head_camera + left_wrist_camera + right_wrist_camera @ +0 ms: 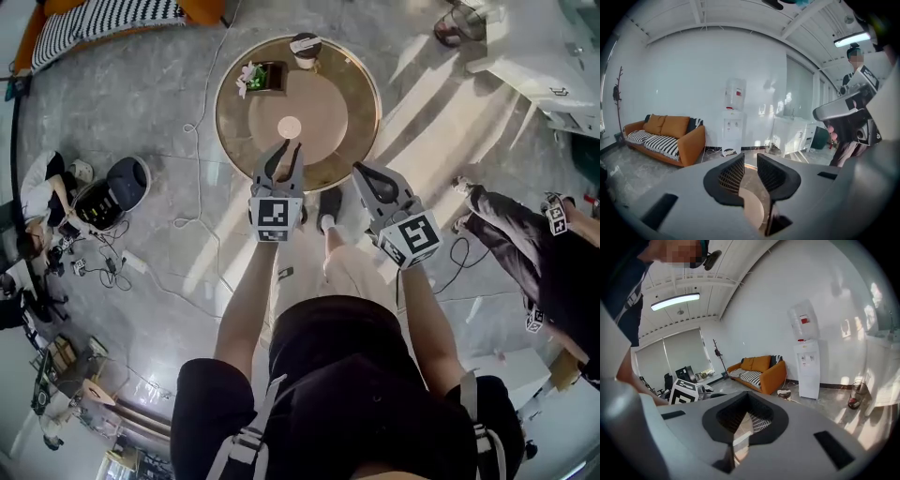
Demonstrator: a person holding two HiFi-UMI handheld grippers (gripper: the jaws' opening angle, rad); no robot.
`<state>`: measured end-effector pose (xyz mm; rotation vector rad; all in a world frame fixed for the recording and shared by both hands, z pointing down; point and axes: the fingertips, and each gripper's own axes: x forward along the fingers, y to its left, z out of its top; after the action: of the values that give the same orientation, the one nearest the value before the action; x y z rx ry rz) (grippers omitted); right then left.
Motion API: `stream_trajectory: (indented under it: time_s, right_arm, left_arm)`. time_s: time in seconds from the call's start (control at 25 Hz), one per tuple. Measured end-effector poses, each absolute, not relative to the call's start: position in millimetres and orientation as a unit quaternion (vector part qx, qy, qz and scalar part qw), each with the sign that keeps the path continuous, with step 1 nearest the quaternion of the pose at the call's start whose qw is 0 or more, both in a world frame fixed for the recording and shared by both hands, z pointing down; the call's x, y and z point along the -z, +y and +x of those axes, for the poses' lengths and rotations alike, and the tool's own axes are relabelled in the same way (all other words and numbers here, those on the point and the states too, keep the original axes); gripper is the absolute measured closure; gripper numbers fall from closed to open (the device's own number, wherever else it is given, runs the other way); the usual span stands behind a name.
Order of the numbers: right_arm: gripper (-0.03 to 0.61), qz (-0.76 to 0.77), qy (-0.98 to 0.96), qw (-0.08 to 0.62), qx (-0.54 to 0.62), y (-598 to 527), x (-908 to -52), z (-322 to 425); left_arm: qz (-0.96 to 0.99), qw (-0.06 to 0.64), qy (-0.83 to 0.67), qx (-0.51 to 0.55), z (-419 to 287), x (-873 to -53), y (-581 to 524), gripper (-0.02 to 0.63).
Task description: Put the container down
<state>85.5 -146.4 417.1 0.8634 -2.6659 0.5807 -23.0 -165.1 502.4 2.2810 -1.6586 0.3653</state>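
From the head view we look steeply down on a person holding 2 grippers over a round table point(361, 122). The pale round container point(289, 127) stands near the table's centre, touching neither tool. The left gripper point(288, 150) hangs above it with jaws parted, and the container shows just beyond the tips. The right gripper point(359, 170) is off to the side over the table's near edge, jaw tips drawn together, well apart from the container. A potted plant point(258, 77) and a lidded cup point(305, 45) sit at the table's far rim.

In the left gripper view we see the left gripper point(750, 161) with a clear gap between its 2 ribbed pads and nothing in that gap. The container point(752, 211) lies far below, seen through the gap on the brown tabletop point(751, 180). An orange sofa point(670, 138) and a water dispenser point(733, 117) line the far wall.

In the right gripper view we find the right gripper point(746, 394) closed and empty, its tips meeting and only a thin slit of floor showing beneath them. The sofa point(759, 371) and dispenser point(806, 362) stand beyond.
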Motion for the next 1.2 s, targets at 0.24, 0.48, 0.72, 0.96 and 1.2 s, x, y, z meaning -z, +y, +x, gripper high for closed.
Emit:
stream_trajectory:
  time_s: [0.24, 0.48, 0.72, 0.96, 1.2]
  right_arm:
    - [0.577, 0.294, -0.928, 0.130, -0.186, -134.6, -389.3, 94.9]
    - [0.577, 0.288, -0.936, 0.117, -0.168, -128.5, -371.3, 103.4]
    - [0.577, 0.278, -0.941, 0.109, -0.159, -113.6, -355.1, 113.7]
    - [0.577, 0.273, -0.943, 0.098, -0.162, -104.5, -349.2, 111.8]
    - [0.577, 0.281, -0.941, 0.092, -0.163, -93.6, -340.4, 105.1]
  left_arm:
    - [0.787, 0.151, -0.587, -0.118, -11.1, -458.9, -140.5, 0.540]
    - [0.783, 0.152, -0.593, -0.110, 1.6, -439.3, -120.1, 0.567]
    - [0.779, 0.140, -0.604, -0.093, 9.8, -406.8, -104.6, 0.589]
    - [0.783, 0.137, -0.602, -0.074, 11.8, -380.4, -90.0, 0.594]
    - [0.790, 0.136, -0.594, -0.066, 2.0, -361.3, -70.1, 0.594]
